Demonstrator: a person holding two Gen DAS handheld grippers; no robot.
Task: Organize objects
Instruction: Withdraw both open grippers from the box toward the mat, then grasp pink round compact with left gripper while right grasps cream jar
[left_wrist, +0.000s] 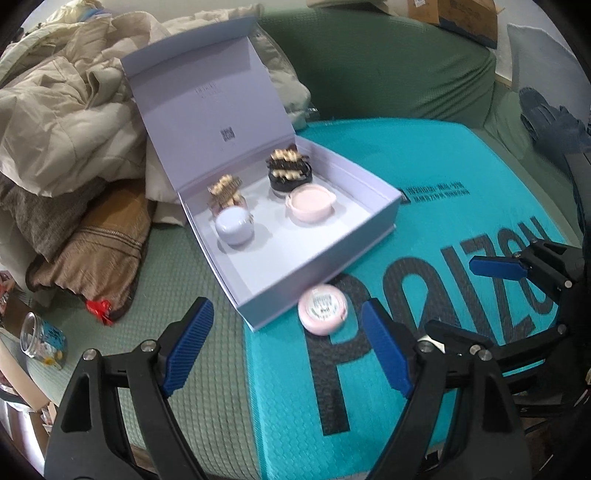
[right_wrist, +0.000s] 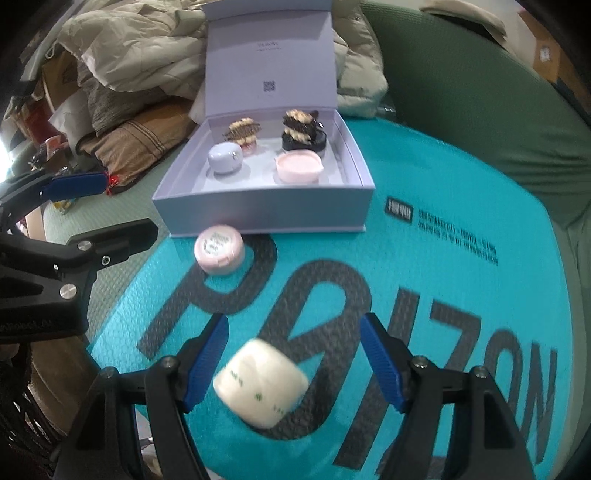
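Box (right_wrist: 264, 218) sitting open, upper centre: holding lilac jar (right_wrist: 225, 158), pink jar (right_wrist: 298, 167), two clips. Pink tin (right_wrist: 219, 249) lying just outside. Left gripper (left_wrist: 284, 350) gaping, empty. Right gripper (right_wrist: 291, 363) gaping around white pack (right_wrist: 260, 382), lower centre, not gripping.

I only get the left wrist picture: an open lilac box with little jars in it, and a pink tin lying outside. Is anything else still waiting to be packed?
Observer: Yes. In the right wrist view a white rounded case with small green marks lies on the teal mailer bag, outside the lilac box.
Operator: Where is it relative to the other tool?
Observer: It sits between the open fingers of the right gripper, apparently not yet clamped.
Operator: And the pink tin I can see?
Observer: The right wrist view places the pink tin beyond the white case, just before the box's front wall, near its left corner.
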